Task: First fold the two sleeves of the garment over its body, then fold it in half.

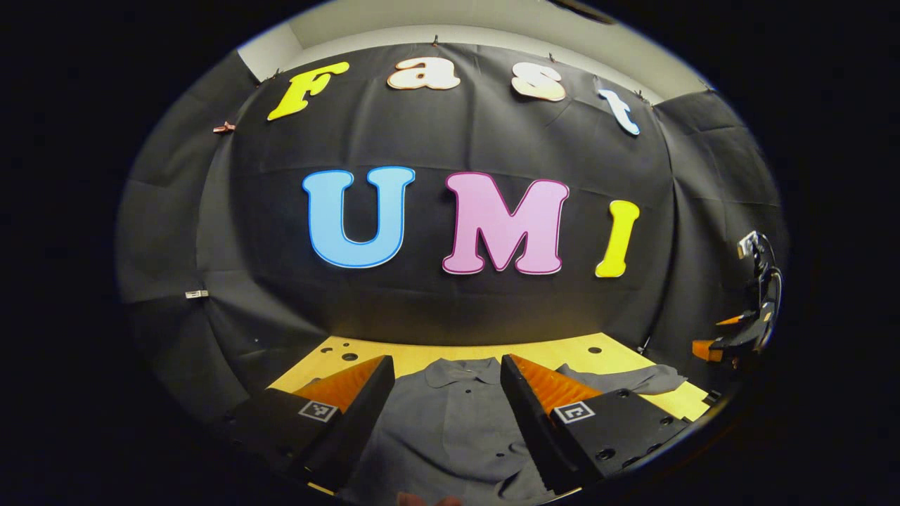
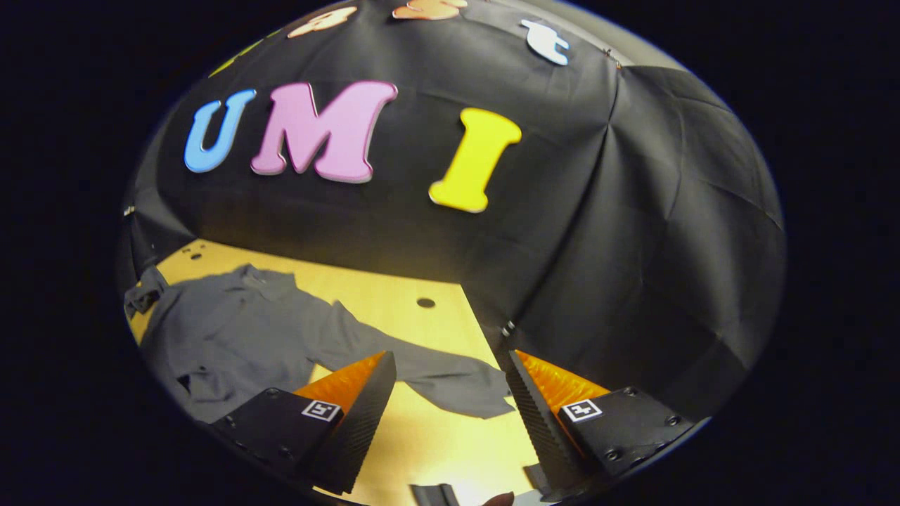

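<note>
Evidently no fold had been made: the shirt point(image 1: 450, 429) lay flat on the table point(image 1: 562, 355), collar at twelve o'clock. The left gripper point(image 1: 446, 393) was held spread above the body, gripping nothing. The right gripper point(image 2: 450, 400) was likewise spread, over the sleeve point(image 2: 436, 379) lying out toward three o'clock. That cuff would best be pinched at its edge, lifted low, and carried toward nine o'clock.

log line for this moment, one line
stage: before first sleeve fold | shirt: flat on table, sleeve out | left gripper: open above shirt | right gripper: open near sleeve
</note>
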Tool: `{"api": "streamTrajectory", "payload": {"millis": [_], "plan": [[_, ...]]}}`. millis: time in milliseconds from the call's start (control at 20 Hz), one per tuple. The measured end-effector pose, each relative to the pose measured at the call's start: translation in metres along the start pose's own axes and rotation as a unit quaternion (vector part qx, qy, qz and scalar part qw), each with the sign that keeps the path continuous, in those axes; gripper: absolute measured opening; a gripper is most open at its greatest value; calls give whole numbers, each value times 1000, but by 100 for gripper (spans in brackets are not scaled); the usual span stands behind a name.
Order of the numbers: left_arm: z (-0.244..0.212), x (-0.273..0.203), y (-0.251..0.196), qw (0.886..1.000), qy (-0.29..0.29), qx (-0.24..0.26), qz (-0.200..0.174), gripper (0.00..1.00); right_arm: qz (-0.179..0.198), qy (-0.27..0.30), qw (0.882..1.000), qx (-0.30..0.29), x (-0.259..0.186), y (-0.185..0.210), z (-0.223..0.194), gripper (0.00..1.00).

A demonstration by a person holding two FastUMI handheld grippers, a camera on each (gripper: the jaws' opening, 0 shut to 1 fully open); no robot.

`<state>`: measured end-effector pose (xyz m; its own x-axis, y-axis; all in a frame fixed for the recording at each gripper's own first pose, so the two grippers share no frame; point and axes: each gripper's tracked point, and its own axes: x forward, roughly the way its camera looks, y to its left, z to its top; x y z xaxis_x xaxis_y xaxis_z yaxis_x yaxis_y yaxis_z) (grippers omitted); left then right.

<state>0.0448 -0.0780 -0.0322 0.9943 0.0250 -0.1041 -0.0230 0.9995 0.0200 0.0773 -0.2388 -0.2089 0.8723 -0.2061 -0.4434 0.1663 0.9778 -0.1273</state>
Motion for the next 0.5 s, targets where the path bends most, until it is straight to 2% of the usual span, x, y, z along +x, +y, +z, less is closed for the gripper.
{"api": "streamTrajectory", "payload": {"millis": [250,500], "plan": [[-15,13,-16,999,31,-9,30,96,11,62,998,2,71,-35,-58,98],[-31,20,-8,993,65,-33,92,95,28,109,994,14,138,-50,-106,98]]}}
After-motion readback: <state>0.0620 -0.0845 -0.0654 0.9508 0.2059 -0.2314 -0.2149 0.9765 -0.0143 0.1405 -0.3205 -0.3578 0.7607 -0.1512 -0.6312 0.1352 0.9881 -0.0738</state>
